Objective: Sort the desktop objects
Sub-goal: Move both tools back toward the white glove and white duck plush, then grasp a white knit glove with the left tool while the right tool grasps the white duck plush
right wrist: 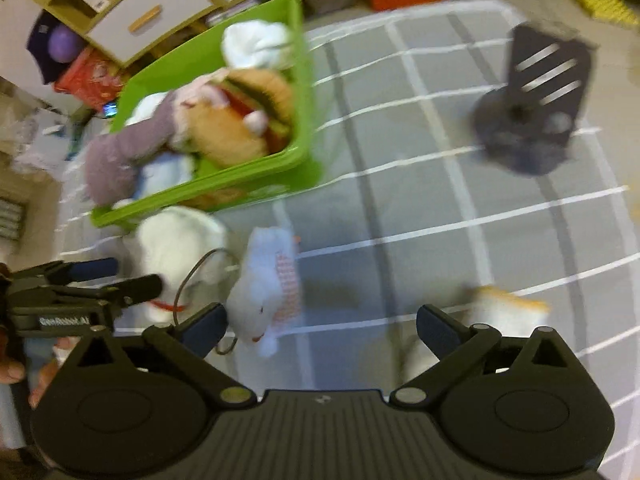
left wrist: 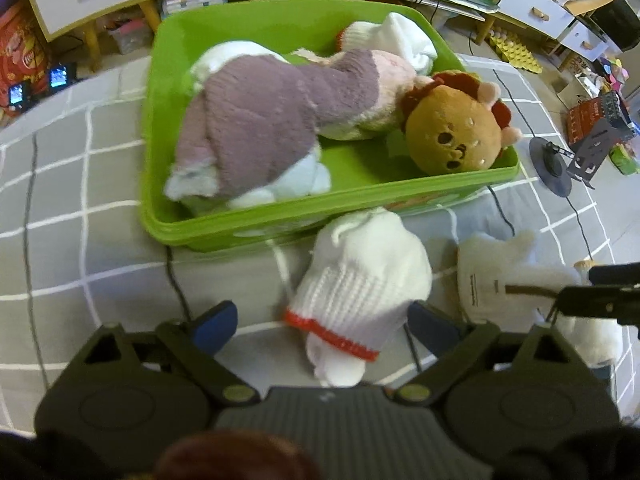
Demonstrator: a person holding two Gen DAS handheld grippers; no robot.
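Note:
A white knit glove with a red cuff (left wrist: 360,280) lies on the grey checked cloth (left wrist: 80,240) just before the green bin (left wrist: 328,196). My left gripper (left wrist: 324,326) stands open around the glove's cuff end, its left pad clear of it. The bin holds a lion plush (left wrist: 456,128), a purple fuzzy sock (left wrist: 256,120) and white gloves. A white plush toy (left wrist: 516,276) lies right of the glove. In the blurred right wrist view that white plush toy (right wrist: 264,292) lies by the left finger of my open right gripper (right wrist: 322,328). A small yellow-and-white item (right wrist: 504,308) sits by its right finger.
A black stand on a round base (left wrist: 552,164) (right wrist: 532,120) stands right of the green bin (right wrist: 240,184). A black cable (left wrist: 178,280) runs across the cloth at the bin's left corner. Drawers and cluttered shelves line the back. My left gripper (right wrist: 80,284) shows at the right view's left edge.

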